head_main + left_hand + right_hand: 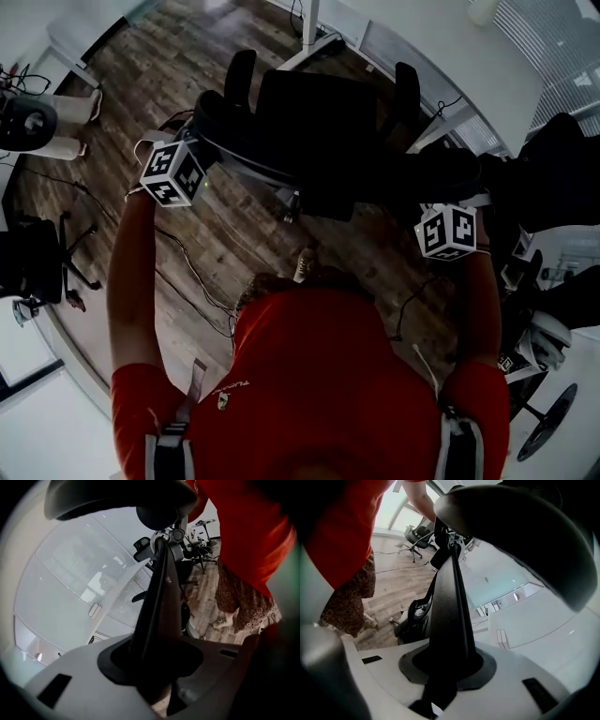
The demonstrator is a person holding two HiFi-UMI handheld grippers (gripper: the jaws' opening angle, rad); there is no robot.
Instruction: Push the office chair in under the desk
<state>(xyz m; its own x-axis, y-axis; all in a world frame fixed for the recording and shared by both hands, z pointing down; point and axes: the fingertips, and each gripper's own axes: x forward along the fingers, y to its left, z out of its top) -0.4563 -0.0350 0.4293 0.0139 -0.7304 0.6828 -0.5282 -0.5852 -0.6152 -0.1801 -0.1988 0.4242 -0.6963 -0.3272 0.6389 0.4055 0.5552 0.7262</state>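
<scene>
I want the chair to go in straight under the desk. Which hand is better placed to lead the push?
Left, by a little. The left tool and right tool both clamp the chair back, but the left holds the end farther from the desk, so pushing there should square it up.

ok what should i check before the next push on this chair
1. Left gripper grip: ok, jaws clamped on the backrest edge.
2. Right gripper grip: ok, clamped on the opposite edge.
3. Chair faces the desk: ok, both armrests point toward it.
4. Armrests fit beneath the desktop: cannot tell.
5. Floor under the chair: cannot tell, hidden.
6. Cable behind the chair: not ok, lies near the person's foot.
</scene>
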